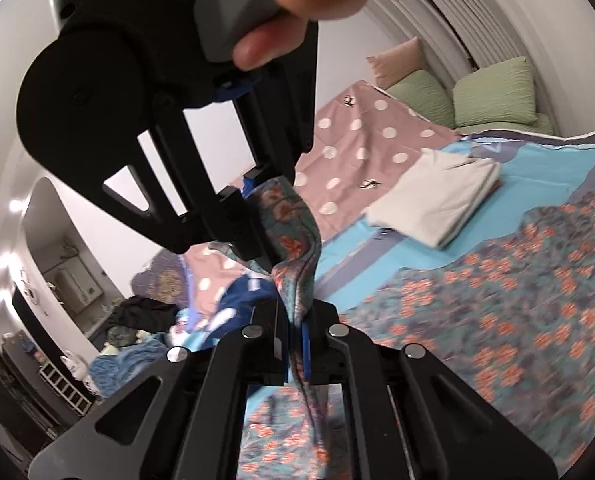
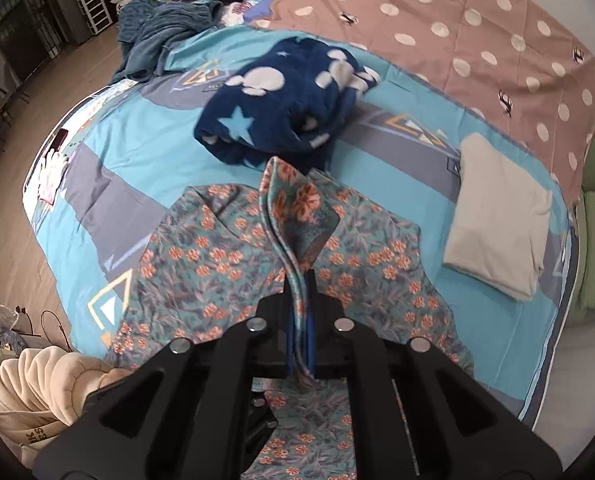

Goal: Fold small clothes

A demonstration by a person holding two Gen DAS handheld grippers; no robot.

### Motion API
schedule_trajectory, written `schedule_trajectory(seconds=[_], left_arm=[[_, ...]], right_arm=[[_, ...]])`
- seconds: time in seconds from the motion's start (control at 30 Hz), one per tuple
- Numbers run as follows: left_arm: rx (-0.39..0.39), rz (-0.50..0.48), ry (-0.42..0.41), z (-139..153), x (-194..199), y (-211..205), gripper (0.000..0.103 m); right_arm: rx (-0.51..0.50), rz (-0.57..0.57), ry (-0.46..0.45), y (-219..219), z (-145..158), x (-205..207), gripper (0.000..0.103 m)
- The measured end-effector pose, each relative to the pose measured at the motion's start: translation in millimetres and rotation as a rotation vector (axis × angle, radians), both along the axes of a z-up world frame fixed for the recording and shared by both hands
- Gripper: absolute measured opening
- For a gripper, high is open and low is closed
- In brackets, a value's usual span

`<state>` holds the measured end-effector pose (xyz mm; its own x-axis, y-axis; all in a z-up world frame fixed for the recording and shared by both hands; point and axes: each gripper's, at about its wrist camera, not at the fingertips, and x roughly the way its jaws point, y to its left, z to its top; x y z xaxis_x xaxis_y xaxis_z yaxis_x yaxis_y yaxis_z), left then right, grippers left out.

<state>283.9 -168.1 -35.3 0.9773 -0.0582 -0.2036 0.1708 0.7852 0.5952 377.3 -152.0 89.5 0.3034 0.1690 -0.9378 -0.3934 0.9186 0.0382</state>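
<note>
A teal floral garment (image 2: 217,256) with orange flowers lies spread on the blue bed cover; it also shows in the left wrist view (image 1: 497,300). My left gripper (image 1: 297,320) is shut on a raised edge of it. My right gripper (image 2: 301,320) is shut on another bunched edge that stands up between its fingers. In the left wrist view the right gripper (image 1: 257,216) sits just above and ahead of mine, pinching the same fold, with the person's hand on top. Both hold the fabric lifted off the bed.
A folded cream garment (image 2: 501,216) lies to the right on the bed cover (image 2: 145,160). A navy star-print fleece (image 2: 281,100) lies behind the floral garment. A pink dotted sheet (image 2: 457,40), green pillows (image 1: 493,96), and a clothes pile (image 2: 165,32) lie beyond.
</note>
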Motion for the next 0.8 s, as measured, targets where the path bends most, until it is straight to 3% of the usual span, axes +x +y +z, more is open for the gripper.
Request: schedule_trajectory(seconds=[0.17, 0.33, 0.53, 0.67, 0.77, 0.8], left_arm=[[-0.026, -0.022, 0.071, -16, 1, -26, 0.006], [-0.003, -0.045, 0.122, -41, -4, -46, 0.006], [0.084, -0.121, 0.221, -72, -17, -65, 0.006], [0.206, -0.151, 0.275, -99, -24, -79, 0.006], [0.255, -0.173, 0.329, -112, -27, -87, 0.015], [0.265, -0.187, 0.356, -116, -29, -91, 0.032]], right_arm=[[0.030, -0.053, 0.040, -36, -28, 1, 0.005], [0.105, -0.123, 0.081, -74, -64, -6, 0.007], [0.178, -0.219, 0.142, -117, -112, -19, 0.007], [0.217, -0.293, 0.213, -151, -150, -25, 0.008], [0.244, -0.329, 0.263, -169, -178, -32, 0.009], [0.244, -0.336, 0.281, -173, -189, -36, 0.009]])
